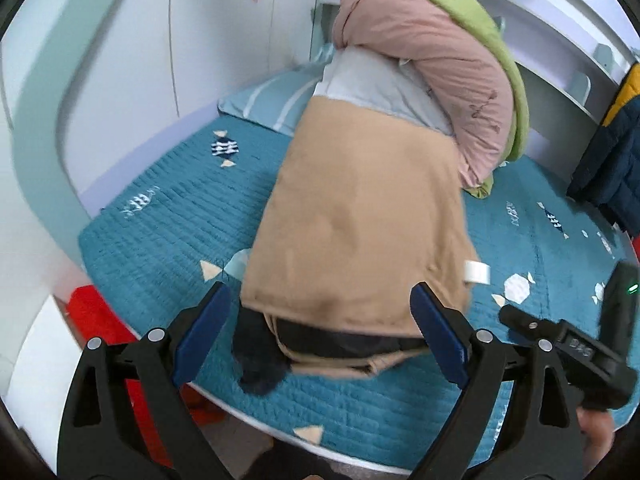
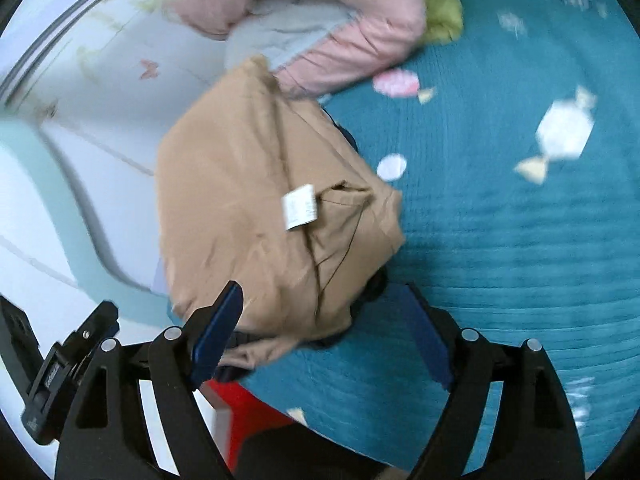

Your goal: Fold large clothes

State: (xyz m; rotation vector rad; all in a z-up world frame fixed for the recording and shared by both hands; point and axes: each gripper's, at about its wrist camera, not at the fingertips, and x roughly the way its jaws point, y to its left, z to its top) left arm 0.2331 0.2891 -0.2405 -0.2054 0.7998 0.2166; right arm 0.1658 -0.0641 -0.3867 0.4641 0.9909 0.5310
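A tan garment (image 1: 360,216) lies folded into a long block on the teal bed cover (image 1: 160,232), dark lining showing at its near end and a white label (image 1: 477,273) at its right edge. My left gripper (image 1: 320,320) is open, its blue pads on either side of the garment's near end, holding nothing. In the right wrist view the same tan garment (image 2: 260,208) with its white label (image 2: 300,207) lies ahead of my right gripper (image 2: 320,320), which is open and empty just above the near corner. The right gripper's body shows at the left wrist view's right edge (image 1: 592,344).
A pink and green rolled duvet (image 1: 432,64) and a pale pillow (image 1: 368,84) lie at the bed's head. A dark jacket (image 1: 612,152) hangs at the right. A red box (image 1: 100,320) sits by the bed's near left edge. White wardrobe doors (image 1: 140,60) stand left.
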